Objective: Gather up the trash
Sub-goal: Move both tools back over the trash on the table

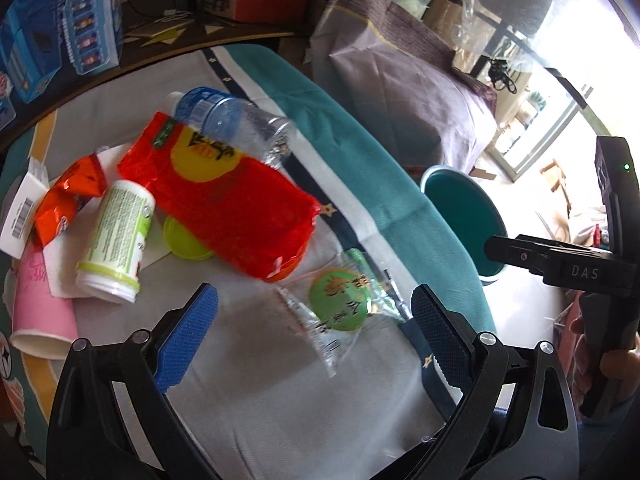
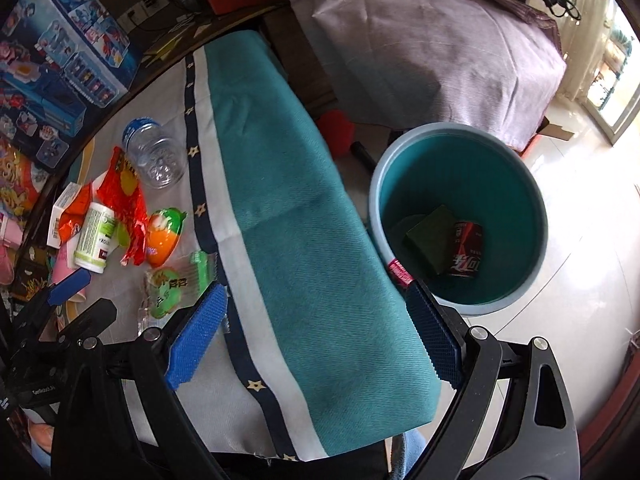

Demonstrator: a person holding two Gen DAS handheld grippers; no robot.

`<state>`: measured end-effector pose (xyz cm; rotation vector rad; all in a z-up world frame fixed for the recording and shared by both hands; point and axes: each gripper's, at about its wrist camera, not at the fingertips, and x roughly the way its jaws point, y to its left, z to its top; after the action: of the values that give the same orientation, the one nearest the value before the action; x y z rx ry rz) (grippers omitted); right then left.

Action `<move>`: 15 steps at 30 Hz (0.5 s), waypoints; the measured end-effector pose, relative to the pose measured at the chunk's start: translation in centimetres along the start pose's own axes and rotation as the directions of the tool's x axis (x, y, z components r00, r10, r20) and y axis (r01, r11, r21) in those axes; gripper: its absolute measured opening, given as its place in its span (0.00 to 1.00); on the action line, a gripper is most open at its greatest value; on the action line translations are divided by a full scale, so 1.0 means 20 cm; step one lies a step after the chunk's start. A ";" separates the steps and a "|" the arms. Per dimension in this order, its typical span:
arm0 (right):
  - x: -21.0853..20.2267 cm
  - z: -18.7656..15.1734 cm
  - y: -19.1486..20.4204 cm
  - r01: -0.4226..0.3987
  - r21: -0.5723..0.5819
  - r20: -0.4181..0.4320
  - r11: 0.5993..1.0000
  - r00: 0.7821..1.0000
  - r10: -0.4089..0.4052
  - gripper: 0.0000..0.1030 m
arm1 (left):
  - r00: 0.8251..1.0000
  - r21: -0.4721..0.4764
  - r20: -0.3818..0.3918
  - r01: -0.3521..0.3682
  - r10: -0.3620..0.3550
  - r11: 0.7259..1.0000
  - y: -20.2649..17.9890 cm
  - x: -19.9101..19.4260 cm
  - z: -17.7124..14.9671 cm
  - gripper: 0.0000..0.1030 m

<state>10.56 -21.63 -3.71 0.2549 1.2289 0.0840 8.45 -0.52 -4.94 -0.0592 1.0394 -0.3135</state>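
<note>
Two claws, both spread wide and holding nothing.
The left gripper [image 1: 314, 322] hangs over one clear wrapper [image 1: 340, 304]. At 10 o'clock lie one red bag [image 1: 224, 196], one bottle [image 1: 236, 120] and one white tub [image 1: 116, 236]. The right gripper [image 2: 316, 334] sees one bin [image 2: 460, 216] at 1 o'clock, with one can [image 2: 466, 249] inside.

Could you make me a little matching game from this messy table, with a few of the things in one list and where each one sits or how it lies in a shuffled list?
Things:
1. red can
2. clear plastic bottle
3. pink paper cup
4. green-and-clear wrapper

Places:
A. on its side at the table's left edge
B. inside the teal bin
C. nearest the left gripper, ahead of its open jaws
D. partly under the big red bag

Pairs: 1-B, 2-D, 3-A, 4-C
</note>
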 end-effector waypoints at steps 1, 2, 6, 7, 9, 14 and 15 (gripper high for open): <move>0.02 -0.01 0.04 -0.016 -0.010 -0.015 1.000 1.000 0.016 0.84 | 1.000 -0.012 0.001 -0.006 0.006 1.000 0.04 -0.01 -0.02 0.94; 0.04 -0.01 0.07 -0.031 -0.017 -0.028 0.999 0.999 0.031 0.84 | 1.000 -0.028 0.002 -0.013 0.014 1.000 0.08 -0.02 -0.04 0.94; 0.13 -0.05 0.22 -0.086 -0.060 -0.082 0.994 0.993 0.081 0.84 | 0.999 -0.080 0.002 -0.034 0.034 0.996 0.22 -0.06 -0.11 0.94; 0.15 -0.05 0.26 -0.095 -0.071 -0.095 0.993 0.992 0.088 0.84 | 0.999 -0.089 -0.001 -0.039 0.040 0.995 0.25 -0.07 -0.13 0.94; 0.19 -0.06 0.33 -0.110 -0.086 -0.123 0.990 0.988 0.099 0.84 | 0.999 -0.107 -0.003 -0.048 0.048 0.993 0.31 -0.08 -0.16 0.94; 0.29 -0.07 0.49 -0.124 -0.141 -0.166 0.982 0.981 0.100 0.84 | 0.998 -0.136 0.009 -0.056 0.057 0.989 0.42 -0.13 -0.20 0.94; 0.30 -0.07 0.51 -0.125 -0.150 -0.172 0.981 0.980 0.099 0.84 | 0.998 -0.141 0.010 -0.056 0.058 0.988 0.44 -0.13 -0.21 0.94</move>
<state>12.03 -10.26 -7.30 0.1799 1.3626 0.3056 5.61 9.02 -6.63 -0.1583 1.0468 -0.1874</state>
